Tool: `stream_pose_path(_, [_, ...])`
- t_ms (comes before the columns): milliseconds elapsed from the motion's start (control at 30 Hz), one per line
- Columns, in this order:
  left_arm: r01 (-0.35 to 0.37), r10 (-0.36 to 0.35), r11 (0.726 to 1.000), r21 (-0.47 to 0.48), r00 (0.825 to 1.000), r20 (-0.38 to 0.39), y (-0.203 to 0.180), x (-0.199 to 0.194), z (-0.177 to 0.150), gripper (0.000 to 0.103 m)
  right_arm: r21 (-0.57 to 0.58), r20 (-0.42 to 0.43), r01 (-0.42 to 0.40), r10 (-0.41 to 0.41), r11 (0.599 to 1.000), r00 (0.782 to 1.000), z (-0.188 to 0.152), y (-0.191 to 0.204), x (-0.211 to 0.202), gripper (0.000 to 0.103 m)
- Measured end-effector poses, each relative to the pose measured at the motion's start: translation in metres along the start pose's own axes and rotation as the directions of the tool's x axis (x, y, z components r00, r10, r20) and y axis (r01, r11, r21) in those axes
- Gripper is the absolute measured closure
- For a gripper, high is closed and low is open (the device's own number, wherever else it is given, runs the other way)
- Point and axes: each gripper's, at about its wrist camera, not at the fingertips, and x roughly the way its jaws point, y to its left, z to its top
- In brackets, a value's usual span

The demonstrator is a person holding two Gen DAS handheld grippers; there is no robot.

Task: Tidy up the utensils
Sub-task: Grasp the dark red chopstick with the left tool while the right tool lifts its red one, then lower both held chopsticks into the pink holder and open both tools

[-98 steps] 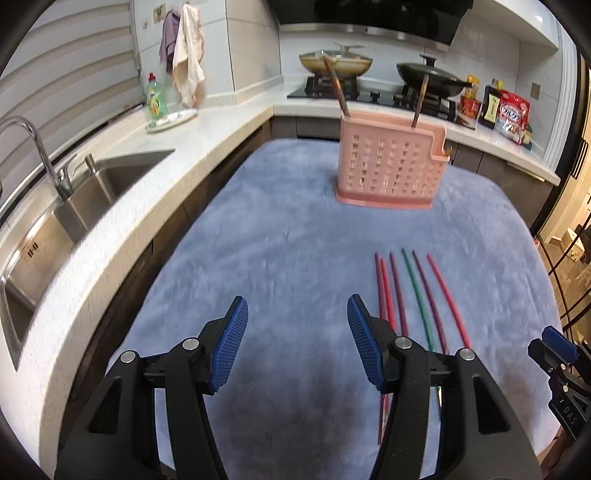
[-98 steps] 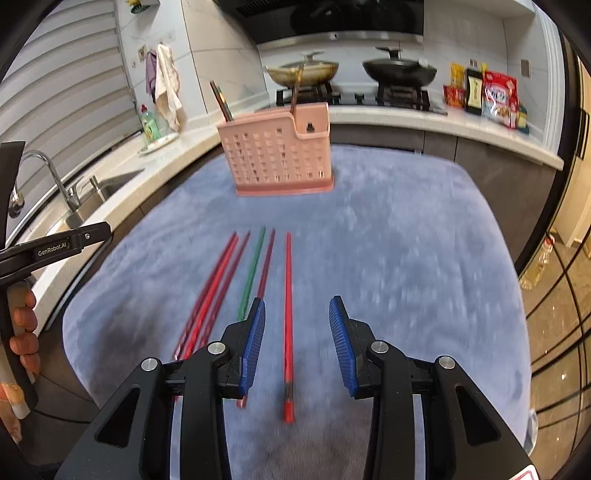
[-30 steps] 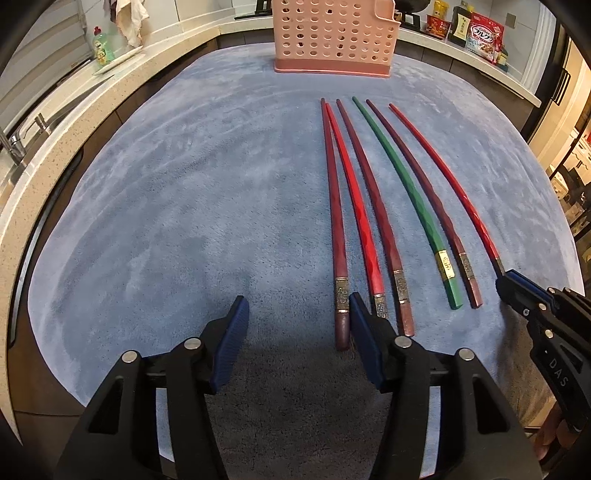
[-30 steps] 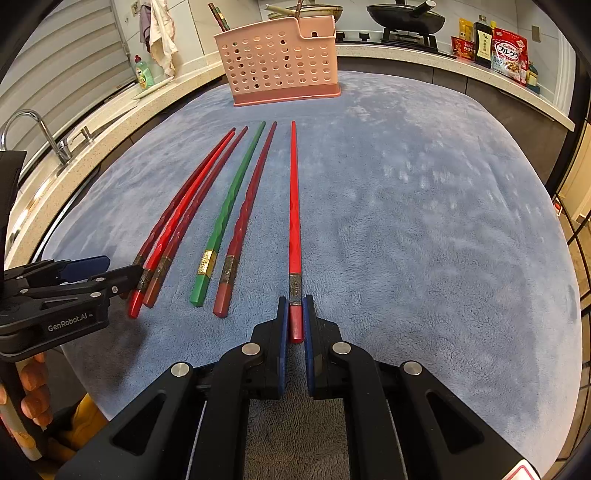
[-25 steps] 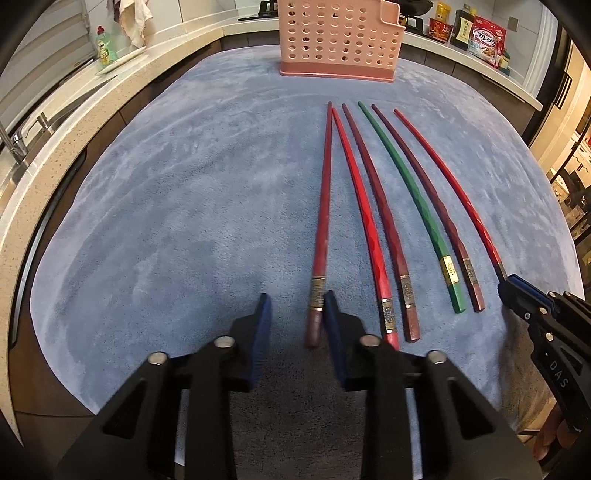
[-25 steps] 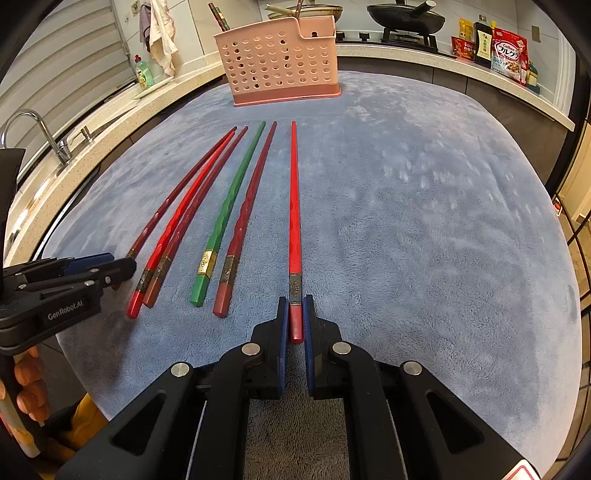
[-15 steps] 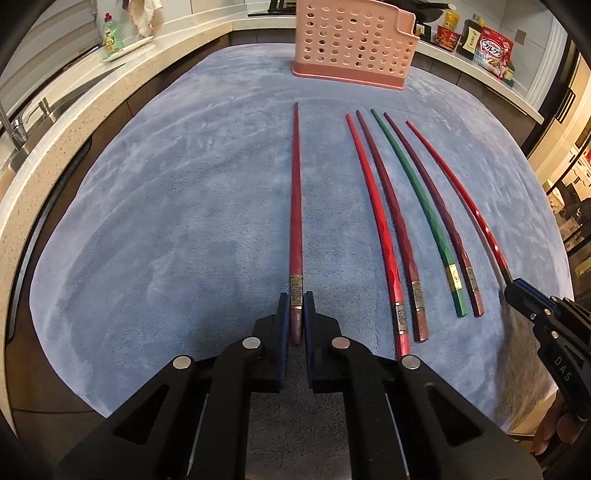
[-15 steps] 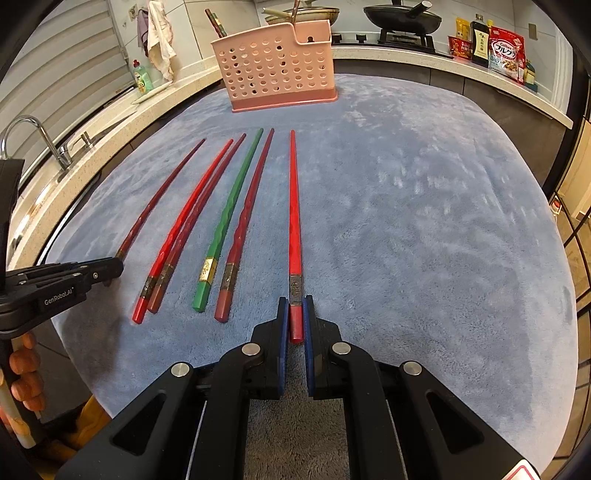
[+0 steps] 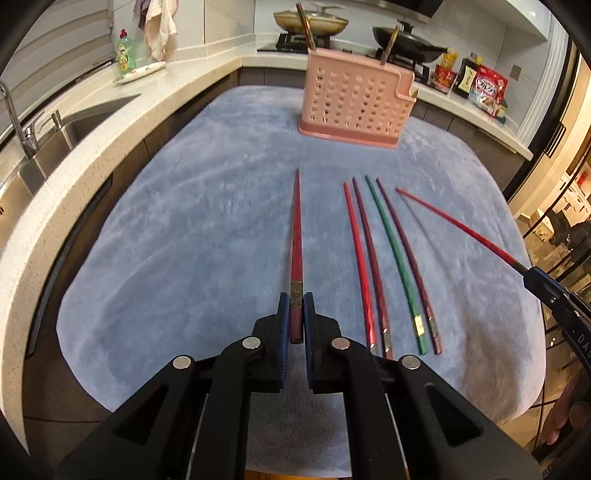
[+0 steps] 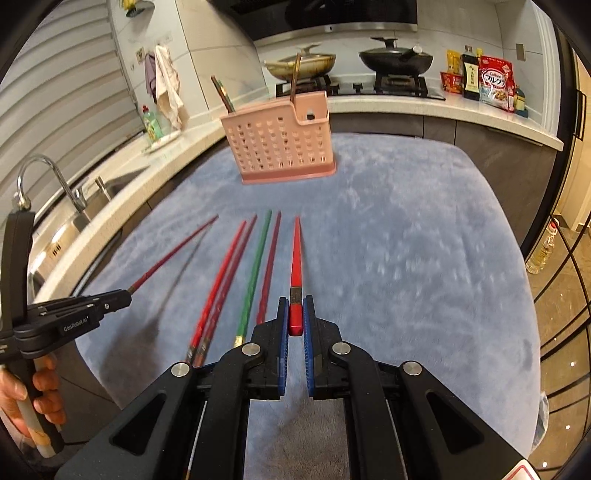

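Note:
My left gripper (image 9: 295, 300) is shut on the butt of a dark red chopstick (image 9: 296, 236), which hangs above the blue towel (image 9: 192, 229). In the right wrist view my right gripper (image 10: 295, 301) is shut on a bright red chopstick (image 10: 296, 254), also off the towel. Each gripper shows in the other's view: the right gripper (image 9: 533, 276) with its bright red chopstick (image 9: 454, 223), the left gripper (image 10: 123, 294) with its dark red chopstick (image 10: 173, 251). Several chopsticks, one of them green (image 9: 393, 258), lie side by side between them. A pink perforated basket (image 9: 354, 107) stands upright beyond, with two sticks in it.
A sink (image 9: 74, 125) and a tap (image 10: 40, 166) are set in the counter on the left, with a dish soap bottle (image 9: 125, 51) behind. Pans sit on the hob (image 9: 310, 26); food packets (image 9: 487, 92) are at the back right. A person's hand (image 10: 40, 402) holds the left tool.
The left gripper has closed on the leftmost dark red chopstick. Both grippers have then risen, each lifting its chopstick off the towel; the basket now looks farther off.

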Motion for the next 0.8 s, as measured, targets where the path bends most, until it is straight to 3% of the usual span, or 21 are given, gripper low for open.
stream_pose_path(433, [0.002,-0.002,1.0,0.004,0.987,0.16,0.003,-0.038,0.068,0.096,-0.02,0.172,0.007,-0.004,1.0,0.985,0.076,-0.005,-0.029,0.096])
stream_pose_path(800, [-0.006,0.003,1.0,0.013,0.973,0.231,0.003,-0.037,0.133,0.096,-0.011,0.231,0.018,-0.015,1.0,0.973,0.122,-0.012,-0.022,0.096])
